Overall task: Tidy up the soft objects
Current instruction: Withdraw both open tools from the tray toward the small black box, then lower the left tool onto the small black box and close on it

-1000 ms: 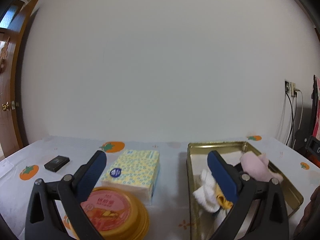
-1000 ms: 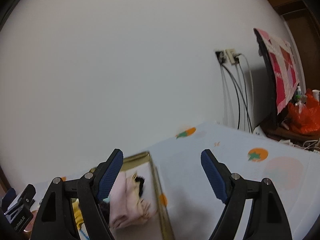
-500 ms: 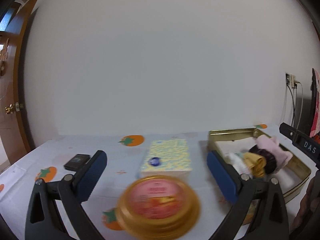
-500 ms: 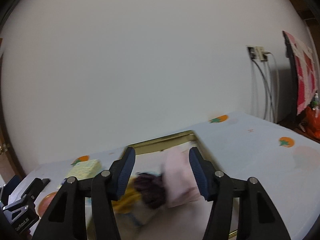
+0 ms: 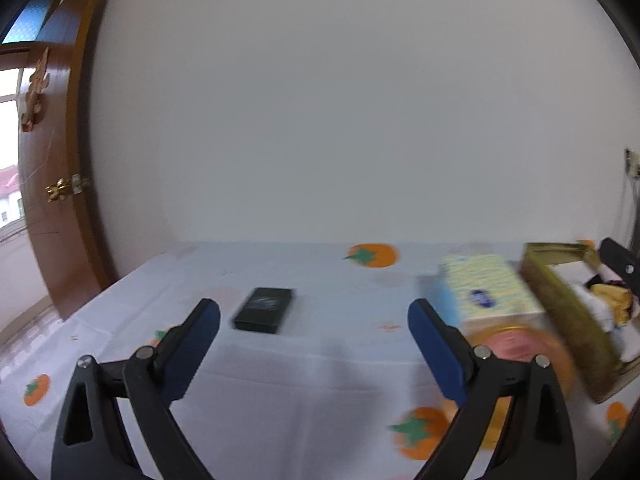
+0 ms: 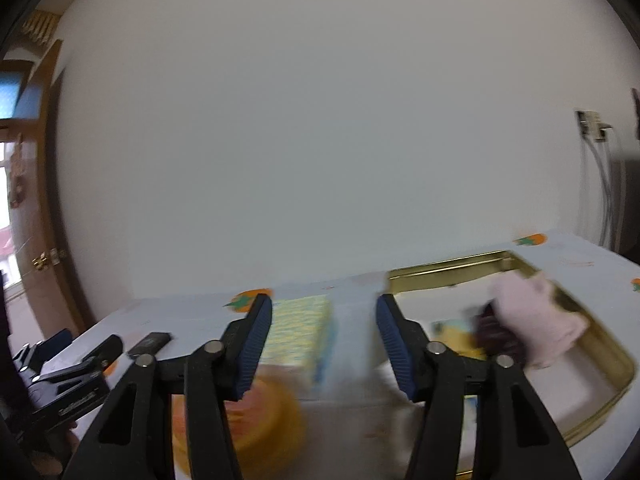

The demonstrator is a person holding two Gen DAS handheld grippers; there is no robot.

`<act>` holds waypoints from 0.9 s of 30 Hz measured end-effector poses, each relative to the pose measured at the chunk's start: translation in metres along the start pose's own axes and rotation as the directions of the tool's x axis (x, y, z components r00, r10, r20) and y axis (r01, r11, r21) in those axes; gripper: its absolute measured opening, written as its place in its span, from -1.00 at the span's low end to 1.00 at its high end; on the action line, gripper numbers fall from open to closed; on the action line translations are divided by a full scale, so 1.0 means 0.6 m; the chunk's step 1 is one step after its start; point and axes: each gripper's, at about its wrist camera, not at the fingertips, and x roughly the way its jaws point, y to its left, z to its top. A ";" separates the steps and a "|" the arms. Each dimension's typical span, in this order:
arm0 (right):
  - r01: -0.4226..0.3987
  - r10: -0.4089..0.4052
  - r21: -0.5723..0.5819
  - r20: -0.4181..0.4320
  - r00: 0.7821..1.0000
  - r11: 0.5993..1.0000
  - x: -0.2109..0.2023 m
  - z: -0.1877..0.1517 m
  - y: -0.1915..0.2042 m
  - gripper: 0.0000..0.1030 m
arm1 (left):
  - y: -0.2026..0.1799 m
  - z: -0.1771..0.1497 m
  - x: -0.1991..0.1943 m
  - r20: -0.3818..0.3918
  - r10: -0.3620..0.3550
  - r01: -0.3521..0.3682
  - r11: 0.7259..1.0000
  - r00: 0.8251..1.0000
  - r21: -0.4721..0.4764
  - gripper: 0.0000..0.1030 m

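A gold tin (image 6: pixel 452 270) on the table holds a pink soft item (image 6: pixel 536 320), a dark purple one (image 6: pixel 496 336) and a yellow one (image 6: pixel 456 336). In the left wrist view the tin (image 5: pixel 560 320) is blurred at the right edge. My right gripper (image 6: pixel 324 304) hovers over the gap between the tin and a yellow tissue pack (image 6: pixel 298 328). Its jaws are closing with nothing between them. My left gripper (image 5: pixel 314 312) points at bare tablecloth near a black box (image 5: pixel 264 308). Its jaws stand wide, closing slightly, with nothing between them.
A round orange-lidded tub (image 5: pixel 516 348) sits in front of the tissue pack (image 5: pixel 484 288). The white tablecloth (image 5: pixel 304 380) has orange fruit prints. A wooden door (image 5: pixel 52 160) stands at the left, and a wall socket with cables (image 6: pixel 592 128) at the right.
Both views have swung left across the table. The tin slid from centre to the right edge in the left view. The right jaws have narrowed markedly, the left only slightly.
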 end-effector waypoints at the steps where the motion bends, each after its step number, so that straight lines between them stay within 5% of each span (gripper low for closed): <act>1: -0.024 0.024 -0.006 -0.018 1.000 1.000 0.008 -0.003 0.020 -0.09 | 0.014 0.002 0.012 -0.018 0.025 -0.025 1.000 1.000 0.002 0.87; 5: -0.089 0.088 -0.012 -0.053 0.995 0.996 0.035 -0.007 0.082 -0.15 | 0.064 0.005 0.061 -0.108 0.074 -0.077 0.997 0.991 -0.018 0.85; 8: -0.136 0.133 -0.029 -0.073 0.988 0.990 0.056 -0.008 0.135 -0.20 | 0.102 0.008 0.099 -0.169 0.076 -0.085 0.996 0.983 -0.042 0.50; 10: -0.163 0.158 -0.038 -0.109 0.981 0.986 0.076 -0.009 0.166 -0.23 | 0.129 0.007 0.130 -0.226 0.096 -0.112 0.992 0.969 -0.060 0.45; 14: -0.216 0.206 -0.033 -0.193 0.959 0.976 0.127 -0.022 0.223 -0.23 | 0.175 0.003 0.176 -0.299 0.052 -0.101 0.984 0.953 -0.149 0.39; 21: -0.317 0.305 0.032 -0.374 0.876 0.948 0.221 -0.052 0.294 -0.22 | 0.210 0.004 0.239 -0.349 -0.103 -0.005 0.955 0.931 -0.295 -0.28; 27: -0.349 0.331 0.057 -0.490 0.806 0.935 0.280 -0.078 0.329 -0.22 | 0.196 0.021 0.283 -0.378 -0.192 0.076 0.951 0.905 -0.301 -0.28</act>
